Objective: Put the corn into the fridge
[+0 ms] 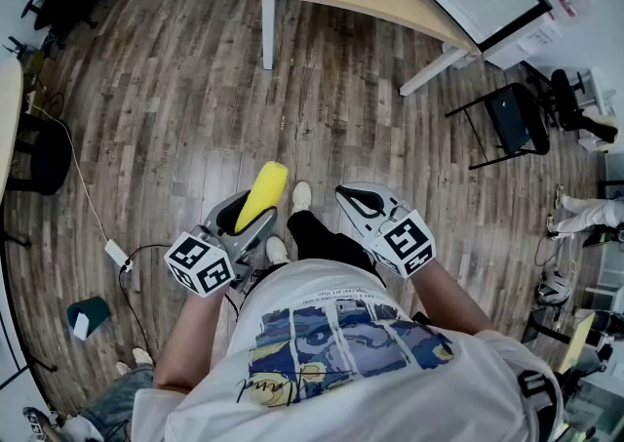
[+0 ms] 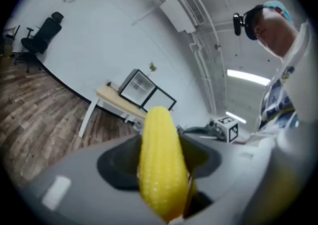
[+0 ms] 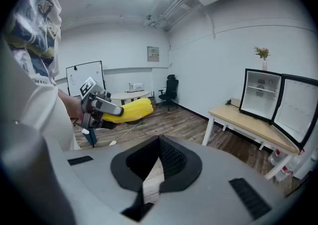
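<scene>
The left tongs [image 1: 251, 208] are clamped on the corn [image 2: 161, 164]. Their jaws stand fairly wide because the cob fills the space between them, and its rounded tip juts well past the jaw ends. The right tongs [image 3: 159, 139] carry nothing: their black pads meet at the tip, and only floor shows through the slit behind them. Both are held out in front of the person's body, pointing slightly downward.

I judge this to be the carrying step. The corn is already picked up and the fridge [image 3: 272, 102] is not yet reached, standing well apart from both tongs across open floor. The next move calls for walking up to it, raising the left tongs to the level of the open compartment, sliding the cob in tip first, then spreading the jaws once it rests on a shelf. The door [image 3: 297, 114] already hangs open, so the right tongs probably need do no more than steady it.

The corn is bright yellow and tapers to a blunt end. It is covered in neat rows of small bumps and has a smooth sheen that suggests plastic. The tongs have grey moulded shells with ribbed black pads. The fridge is a small box with a dark frame and a white interior, and it sits on a worktop [image 3: 248, 125] with a pale wood top and white legs. The floor [image 1: 175, 108] is grey-brown planking.
</scene>
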`<state>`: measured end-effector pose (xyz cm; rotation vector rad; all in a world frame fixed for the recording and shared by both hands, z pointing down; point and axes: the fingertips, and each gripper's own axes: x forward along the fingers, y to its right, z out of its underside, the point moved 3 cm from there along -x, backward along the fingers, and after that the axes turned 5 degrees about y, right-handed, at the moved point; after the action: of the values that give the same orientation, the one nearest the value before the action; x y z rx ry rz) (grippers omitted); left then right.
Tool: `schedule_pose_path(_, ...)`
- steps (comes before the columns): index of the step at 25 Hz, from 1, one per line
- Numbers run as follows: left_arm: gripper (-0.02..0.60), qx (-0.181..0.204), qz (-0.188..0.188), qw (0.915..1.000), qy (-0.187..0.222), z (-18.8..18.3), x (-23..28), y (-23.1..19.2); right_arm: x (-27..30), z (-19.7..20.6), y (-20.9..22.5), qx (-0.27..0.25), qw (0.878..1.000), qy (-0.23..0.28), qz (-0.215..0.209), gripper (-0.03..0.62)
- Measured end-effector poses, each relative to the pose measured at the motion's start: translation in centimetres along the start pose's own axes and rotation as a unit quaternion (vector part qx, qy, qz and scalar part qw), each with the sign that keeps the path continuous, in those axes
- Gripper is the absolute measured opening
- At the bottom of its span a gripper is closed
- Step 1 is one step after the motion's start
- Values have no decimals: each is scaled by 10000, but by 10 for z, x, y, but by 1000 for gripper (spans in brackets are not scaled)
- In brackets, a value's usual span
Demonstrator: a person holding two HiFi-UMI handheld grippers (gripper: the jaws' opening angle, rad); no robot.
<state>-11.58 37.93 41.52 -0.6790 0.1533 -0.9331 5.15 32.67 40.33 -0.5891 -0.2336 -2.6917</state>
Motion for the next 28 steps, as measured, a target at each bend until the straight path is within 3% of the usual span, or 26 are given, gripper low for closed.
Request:
schedule_pose_path(8, 242, 273, 77, 9994, -216, -37, 57, -20, 35, -18, 64, 100, 9994, 322, 76, 11)
schedule_pose_path(16, 242, 700, 165, 9964, -452, -90, 142, -43, 54, -34, 157, 207, 9978, 592, 197, 13)
schedule_pose_path(18, 242, 792, 254, 9953, -494, -97, 166, -46, 54, -30, 179, 253, 9975, 578, 311, 15)
schedule_pose_path(21, 242, 772, 415, 9944, -587, -103, 194, -47, 49, -22, 199, 453, 9961, 557, 509, 87)
schedule_pose_path(28, 242, 730, 680, 9912, -875, -115, 250, -72, 49, -14, 242, 827, 9897, 591, 1004, 77)
